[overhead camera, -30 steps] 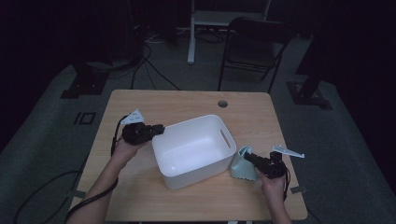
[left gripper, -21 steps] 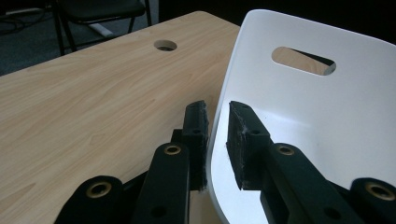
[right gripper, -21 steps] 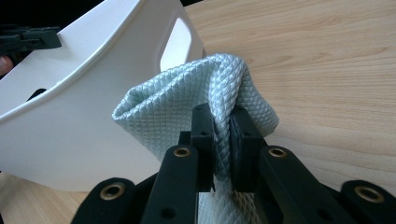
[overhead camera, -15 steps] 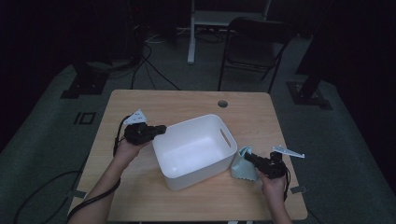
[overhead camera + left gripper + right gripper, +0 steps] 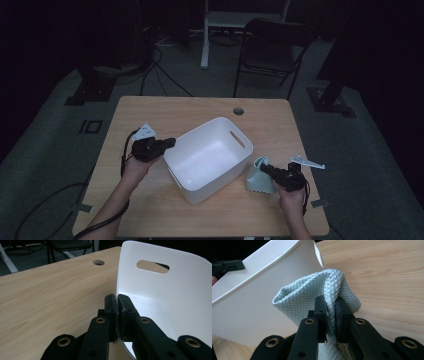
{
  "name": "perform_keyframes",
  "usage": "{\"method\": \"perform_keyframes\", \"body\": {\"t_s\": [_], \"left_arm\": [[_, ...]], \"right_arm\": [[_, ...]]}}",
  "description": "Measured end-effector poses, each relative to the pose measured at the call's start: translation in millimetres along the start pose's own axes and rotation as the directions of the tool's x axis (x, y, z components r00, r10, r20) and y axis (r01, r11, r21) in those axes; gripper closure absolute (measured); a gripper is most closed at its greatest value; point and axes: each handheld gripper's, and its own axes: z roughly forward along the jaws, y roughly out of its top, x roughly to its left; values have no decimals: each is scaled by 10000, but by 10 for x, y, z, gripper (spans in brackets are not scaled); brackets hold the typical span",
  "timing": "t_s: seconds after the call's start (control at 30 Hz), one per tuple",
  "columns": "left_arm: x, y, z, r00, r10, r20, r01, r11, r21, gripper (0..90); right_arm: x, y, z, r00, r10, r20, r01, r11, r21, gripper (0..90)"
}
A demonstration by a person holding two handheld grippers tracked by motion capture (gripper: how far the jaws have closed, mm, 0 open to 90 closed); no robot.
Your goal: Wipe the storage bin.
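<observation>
A white plastic bin (image 5: 197, 131) with slot handles stands empty in the middle of the wooden table (image 5: 150, 112). My left gripper (image 5: 171, 142) is at its left side, and its jaws (image 5: 117, 296) are shut on the thin rim of the bin's wall (image 5: 170, 295). A pale blue-green quilted cloth (image 5: 257, 179) lies bunched against the outside of the bin's right wall (image 5: 257, 290). My right gripper (image 5: 264, 169) is shut on a fold of this cloth (image 5: 312, 290), with the fabric pinched between the pads (image 5: 329, 298).
A round cable hole (image 5: 238, 110) sits in the table's far edge. A black folding chair (image 5: 272, 45) and a white table leg (image 5: 205, 40) stand beyond the table, with cables on the floor at the left. Bare wood lies in front of the bin.
My left gripper has edged slightly right, onto the bin's rim. The right gripper, the cloth and the bin have kept their places.
</observation>
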Motion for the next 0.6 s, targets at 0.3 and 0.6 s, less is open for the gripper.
{"method": "perform_keyframes", "body": {"t_s": [0.3,0.6], "left_arm": [[-61,-36,46,9991,-12,-433,14,10000,32,865],[-149,-78,31,9982,-46,-598,36,9998,-177,862]], "right_arm": [[37,25,-23,9999,-78,-112,76,9999,-100,823],[168,96,-41,9981,-381,-475,371,9990,-237,823]]}}
